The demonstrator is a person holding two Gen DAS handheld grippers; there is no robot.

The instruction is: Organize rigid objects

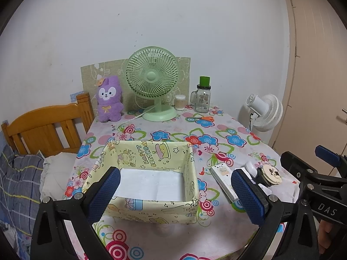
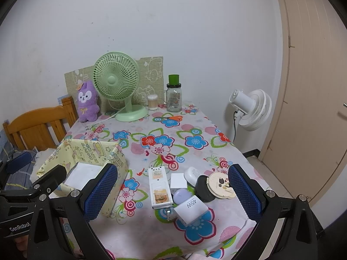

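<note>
Tongs on both sides hang wide and empty: left tongs (image 1: 175, 192) over the pale yellow cartoon-print fabric box (image 1: 151, 208), right tongs (image 2: 172, 192) above the clutter at its three o'clock. Stiff, light long white plastic remote (image 2: 159, 187) looks easiest gripped across its narrow sides; the white 45W charger block (image 2: 190, 209) looks slicker.

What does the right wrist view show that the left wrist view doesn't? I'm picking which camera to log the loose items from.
Only the right wrist view shows the 45W charger, the small white cube and the lilac case. Only the left wrist view shows the storage box's whole white floor, with nothing on it. Both show the long white remote, the round cartoon disc, the green fan, the orange scissors and both open grippers.
</note>
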